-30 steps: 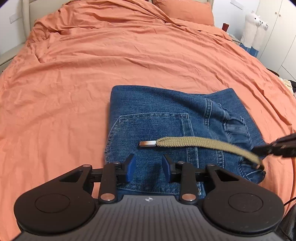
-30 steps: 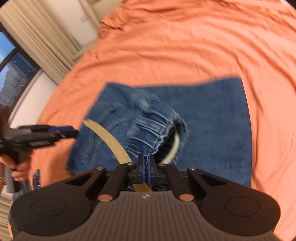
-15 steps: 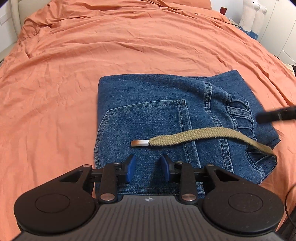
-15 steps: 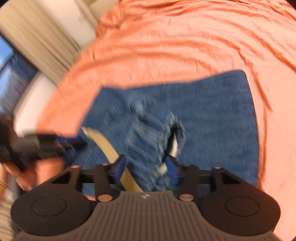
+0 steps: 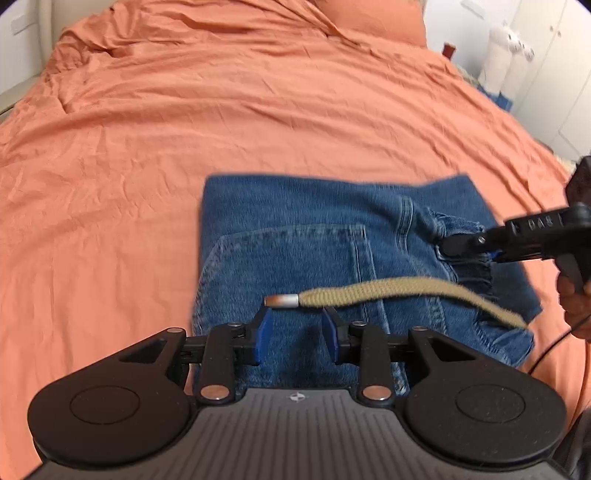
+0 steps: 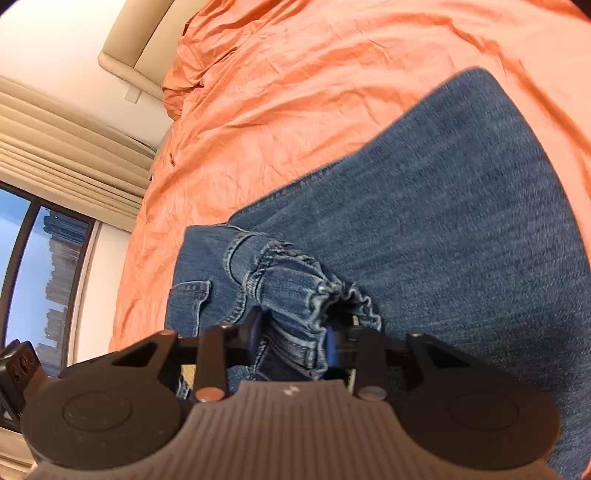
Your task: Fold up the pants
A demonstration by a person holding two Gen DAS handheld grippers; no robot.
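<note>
Folded blue jeans (image 5: 314, 240) lie on the orange bedspread (image 5: 184, 129), back pocket up. A tan drawstring (image 5: 388, 291) with a metal tip lies across them. My left gripper (image 5: 295, 328) is open and empty, just short of the drawstring's tip at the jeans' near edge. My right gripper (image 5: 458, 245) reaches in from the right at the gathered waistband. In the right wrist view the jeans (image 6: 443, 221) fill the frame, and the right gripper (image 6: 293, 339) is open with its jaws either side of the bunched waistband (image 6: 295, 295).
Orange pillows (image 5: 369, 18) lie at the head of the bed. White stuffed toys (image 5: 506, 48) and a wardrobe stand at the far right. A window and curtains (image 6: 55, 147) show beside the bed in the right wrist view.
My right gripper let go of the drawstring, opened, and moved forward onto the bunched waistband. My left gripper stayed open and shifted only slightly over the jeans.
</note>
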